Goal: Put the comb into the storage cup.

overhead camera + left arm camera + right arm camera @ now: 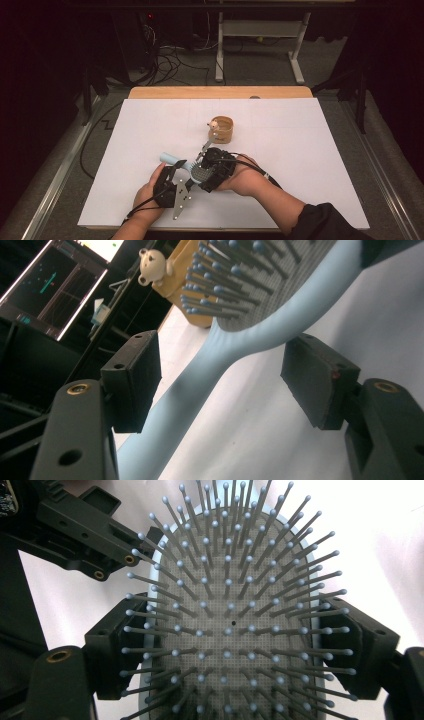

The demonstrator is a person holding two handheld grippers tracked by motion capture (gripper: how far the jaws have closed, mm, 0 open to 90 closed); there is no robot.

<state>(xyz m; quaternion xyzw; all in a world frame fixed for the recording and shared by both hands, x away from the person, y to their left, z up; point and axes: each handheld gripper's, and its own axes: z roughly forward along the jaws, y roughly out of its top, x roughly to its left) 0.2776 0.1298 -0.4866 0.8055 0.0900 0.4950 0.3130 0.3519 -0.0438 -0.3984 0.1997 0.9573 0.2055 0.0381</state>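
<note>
Now: right gripper (227, 655) clamps hairbrush (230, 605) head; left gripper (220, 385), jaws apart, straddles handle w/o contact; next, likely squeeze it.

Pale blue hairbrush (220, 350) with grey dotted pad, tan wooden cup (223, 129), white table (310, 150).

Dark room; grey carpet floor (260, 60), tangled cables (167, 62) and a white desk frame (260, 30) behind

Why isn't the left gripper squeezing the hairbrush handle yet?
Apart: the left gripper view shows white table between both pads and the hairbrush handle.
</note>
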